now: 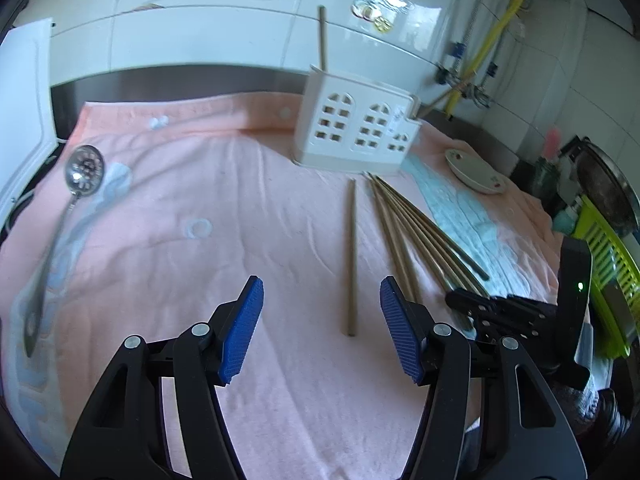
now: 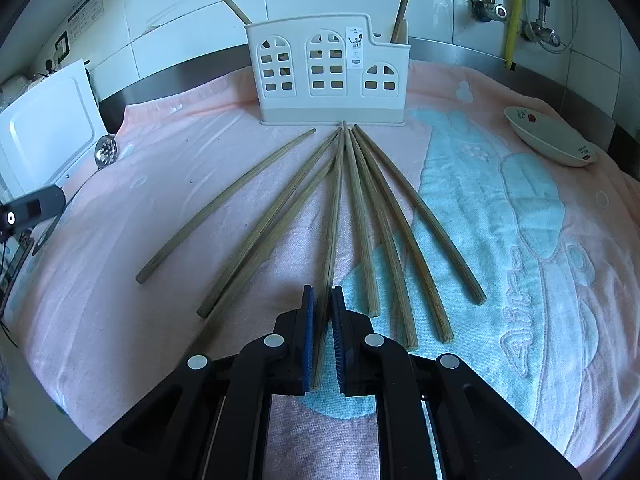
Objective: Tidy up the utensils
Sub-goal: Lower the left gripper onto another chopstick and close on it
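Right gripper point(image 2: 323, 312) clamped on one chopstick point(image 2: 333, 216) from the fan of chopsticks point(image 2: 376, 216) lying on the pink towel point(image 2: 120, 320), tips toward the white utensil holder point(image 2: 332, 76) at the back; two more sticks upright in that holder. Left gripper point(image 1: 320, 308) jaws wide, nothing between pads, hovering beside a lone chopstick point(image 1: 352, 256) on the towel. Slotted spoon point(image 1: 60, 216) far left, small dish point(image 2: 550, 138) far right.

From my station: the slotted spoon point(image 2: 106, 152) is half hidden behind the white board point(image 2: 48, 128); print on the holder label point(image 2: 355, 48) is too small to read.
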`<state>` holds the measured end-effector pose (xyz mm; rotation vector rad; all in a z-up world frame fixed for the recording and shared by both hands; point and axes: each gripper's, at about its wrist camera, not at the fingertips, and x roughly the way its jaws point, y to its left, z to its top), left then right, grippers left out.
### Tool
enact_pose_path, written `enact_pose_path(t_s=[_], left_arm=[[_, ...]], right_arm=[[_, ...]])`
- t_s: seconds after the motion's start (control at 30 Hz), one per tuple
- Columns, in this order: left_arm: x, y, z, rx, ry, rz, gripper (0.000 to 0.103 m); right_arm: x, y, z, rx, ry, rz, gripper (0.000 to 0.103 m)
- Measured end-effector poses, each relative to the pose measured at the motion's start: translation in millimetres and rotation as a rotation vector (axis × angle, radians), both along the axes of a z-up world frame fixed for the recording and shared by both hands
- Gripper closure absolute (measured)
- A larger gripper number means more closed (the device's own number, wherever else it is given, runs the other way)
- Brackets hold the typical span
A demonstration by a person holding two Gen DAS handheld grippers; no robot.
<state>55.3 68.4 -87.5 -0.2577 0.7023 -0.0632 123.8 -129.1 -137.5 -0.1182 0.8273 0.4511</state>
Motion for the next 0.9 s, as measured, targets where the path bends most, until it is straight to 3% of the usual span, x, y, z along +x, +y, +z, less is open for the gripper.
enact_pose_path(t_s=[0.27,0.53,0.9], left_arm=[[15.2,-33.1,-22.7,0.005,0.058,-0.111,0.062],[43.9,-44.2,-40.6,0.005,0.113,-0.119,0.078],[71.2,-46.5,-52.7,0.037,0.153,-0.078,0.085]], right_arm=[[-6.9,-7.8,13.5,0.029,-0.033,-0.002,0.096],[-14.8,-19.9,48.6,0.071,-0.111,0.004,0.097],[-19.5,-28.0,95.8,0.125,-0.206,0.032,0.096]])
